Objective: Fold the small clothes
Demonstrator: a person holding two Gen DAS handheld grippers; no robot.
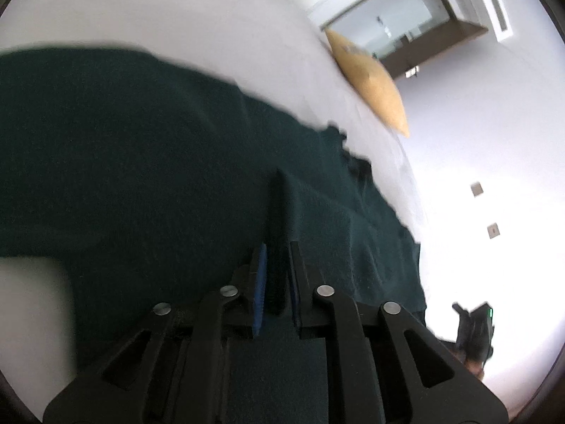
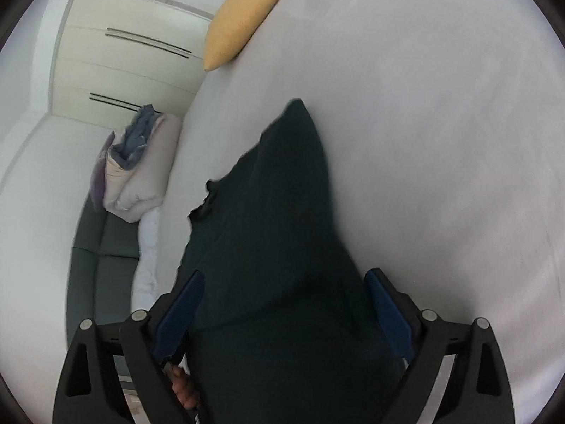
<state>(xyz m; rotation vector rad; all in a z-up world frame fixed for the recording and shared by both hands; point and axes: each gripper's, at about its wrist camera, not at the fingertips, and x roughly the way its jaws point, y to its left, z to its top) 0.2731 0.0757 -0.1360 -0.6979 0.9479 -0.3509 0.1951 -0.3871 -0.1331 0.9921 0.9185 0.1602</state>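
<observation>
A dark green garment (image 1: 141,159) lies spread over the white bed (image 1: 176,10). In the left wrist view, my left gripper (image 1: 277,247) is nearly closed. An upright fold of the garment is pinched between its blue pads (image 1: 259,282). In the right wrist view the garment (image 2: 282,194) runs away from me to a pointed corner. My right gripper (image 2: 284,275) stands wide open over it. Its blue pads (image 2: 180,307) stand apart from the cloth on both sides. A person's fingers (image 2: 183,388) show under the left finger.
A yellow pillow (image 2: 243,17) leans at the bed's far edge (image 1: 370,84). Beside the bed are a grey sofa (image 2: 102,265) with a bundle of bedding (image 2: 137,169) and a cream wardrobe (image 2: 123,53). A black device with a green light (image 1: 475,328) sits at the lower right.
</observation>
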